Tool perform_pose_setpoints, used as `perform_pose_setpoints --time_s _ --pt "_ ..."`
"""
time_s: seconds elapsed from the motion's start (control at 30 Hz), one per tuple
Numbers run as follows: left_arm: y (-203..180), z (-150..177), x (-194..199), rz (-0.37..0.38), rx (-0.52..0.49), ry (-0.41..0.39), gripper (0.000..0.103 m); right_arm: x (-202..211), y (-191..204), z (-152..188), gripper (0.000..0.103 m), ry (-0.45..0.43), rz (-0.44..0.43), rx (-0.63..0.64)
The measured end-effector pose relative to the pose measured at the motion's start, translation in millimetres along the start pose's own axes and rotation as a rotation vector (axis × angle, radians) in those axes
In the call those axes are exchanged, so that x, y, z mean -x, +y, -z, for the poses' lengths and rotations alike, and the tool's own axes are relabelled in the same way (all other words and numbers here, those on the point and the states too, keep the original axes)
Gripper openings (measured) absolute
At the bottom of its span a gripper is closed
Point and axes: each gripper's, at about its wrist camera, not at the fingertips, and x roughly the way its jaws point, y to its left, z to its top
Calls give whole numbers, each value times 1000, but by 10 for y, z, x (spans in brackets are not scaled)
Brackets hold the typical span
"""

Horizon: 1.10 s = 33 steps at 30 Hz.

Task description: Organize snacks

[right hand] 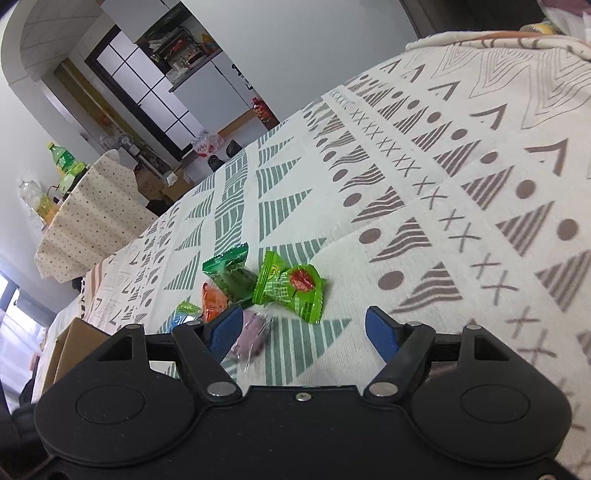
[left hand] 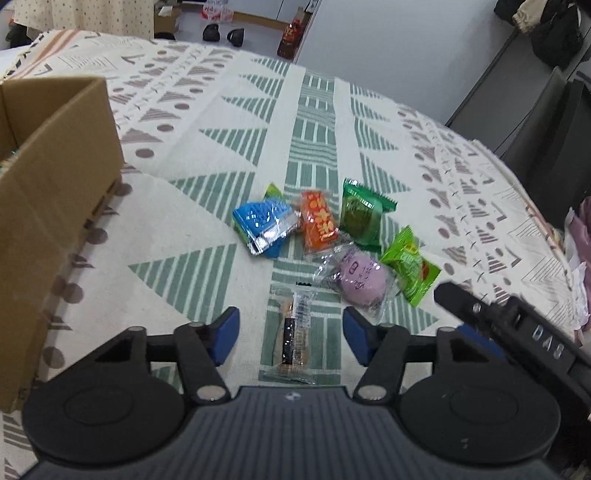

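Only really legible thing is "DAS" in pale raised letters on the black gripper arm [left hand: 532,332] at the lower right of the left wrist view. The orange snack packet [left hand: 318,221] has big yellow characters, but I can't read them.

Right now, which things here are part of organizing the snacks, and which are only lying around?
For the job:
- blue pack
- orange pack
- dark green pack
- light green pack
- purple snack
- clear bar pack
- box

Lying about:
- bottle on the floor
- shoes
- tablecloth
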Motion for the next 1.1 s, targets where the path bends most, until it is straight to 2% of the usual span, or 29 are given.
perform_pose_setpoints --time_s 0.17,0.23,0.27,0.3,0.7,0.77,0.8,0.87,1.1 --pt "-9 -12 -109 -14 6 12 43 -119 11 -15 73 0 -4 17" --pt "-25 -24 -132 -24 6 14 32 -159 22 -14 73 -2 -9 27" --pt "-27 -28 -146 -30 9 17 22 -178 34 -17 73 -4 -9 36" --pt "-26 -30 -157 -38 13 20 17 -196 46 -20 73 -6 -9 46" --pt "48 -116 -74 -64 94 -19 16 -410 140 -118 73 -25 3 89" --pt "52 -139 -56 -67 105 -25 16 -444 159 -124 71 -23 13 102" --pt "51 -158 -48 -68 108 -32 16 -449 166 -125 68 -24 21 110" --pt "64 -191 -12 -77 121 -43 16 -440 166 -126 50 -24 42 120" --pt "-30 -229 153 -41 119 -68 16 -229 140 -83 31 -6 38 107"
